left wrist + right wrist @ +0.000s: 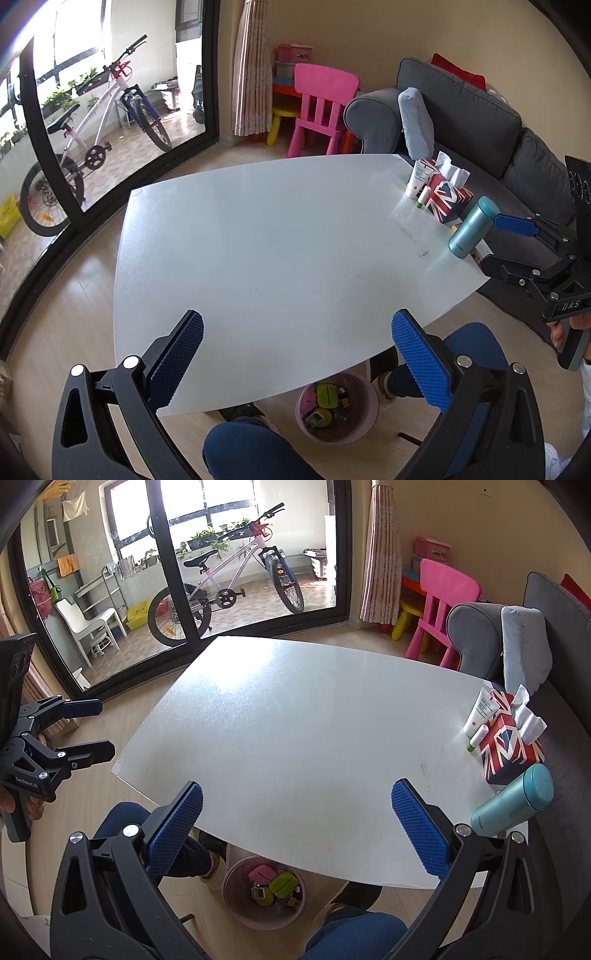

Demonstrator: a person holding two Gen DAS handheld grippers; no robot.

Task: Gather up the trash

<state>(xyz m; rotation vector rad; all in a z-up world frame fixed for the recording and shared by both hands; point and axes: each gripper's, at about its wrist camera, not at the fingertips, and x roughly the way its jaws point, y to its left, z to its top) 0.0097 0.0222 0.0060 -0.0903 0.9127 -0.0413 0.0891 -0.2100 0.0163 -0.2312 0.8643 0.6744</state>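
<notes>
A pink trash bin (337, 406) stands on the floor under the near edge of the white table (258, 229). It holds several small items, among them a yellow-green case and a pink one (260, 873). The bin also shows in the right wrist view (263, 897). My left gripper (297, 354) is open and empty above the table's near edge. My right gripper (297, 830) is open and empty, also over the near edge. Each gripper shows in the other's view: the right one (495, 243) at the table's right side, the left one (99, 727) off its left side.
On the table's right side stand a teal flask (511, 805), a Union Jack tissue box (511, 744), a white tube (480, 710) and a small stick (477, 738). A grey sofa (480, 118) lies beyond. A pink child's chair (319, 107) and a bicycle (229, 579) stand farther off. My knees are below.
</notes>
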